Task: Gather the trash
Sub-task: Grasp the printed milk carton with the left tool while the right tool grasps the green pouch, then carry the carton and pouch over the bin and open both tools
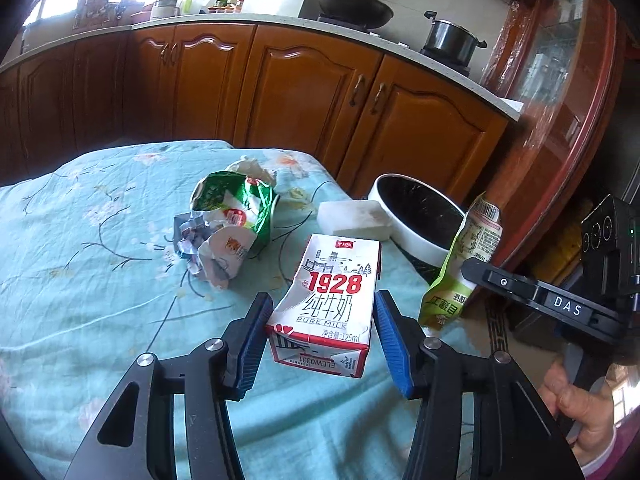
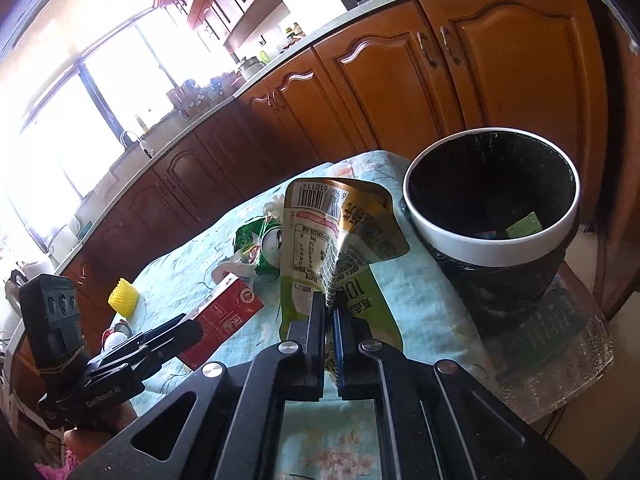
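Right wrist view is showing the right claw point(image 2: 330, 312) pinching shut on a green and yellow pouch point(image 2: 340, 236), gripping only its creased lower edge while the rest is standing up loose. Slippage is the likely fault here: so thin a hold could be letting the pouch slide free before it is over the bin point(image 2: 492, 240), which is waiting at the far right corner of the bench point(image 2: 192, 280).

Left wrist view is showing the left claw point(image 1: 320, 334) standing half open around a dented milk carton point(image 1: 326, 300), its pads point(image 1: 252, 332) appearing to be just touching the carton's sides. A squeeze there risks buckling the soft carton further.

Farther left, crumpled wrappers point(image 1: 224, 220) are lying uncollected, with a white block point(image 1: 354, 218) beside the bin.
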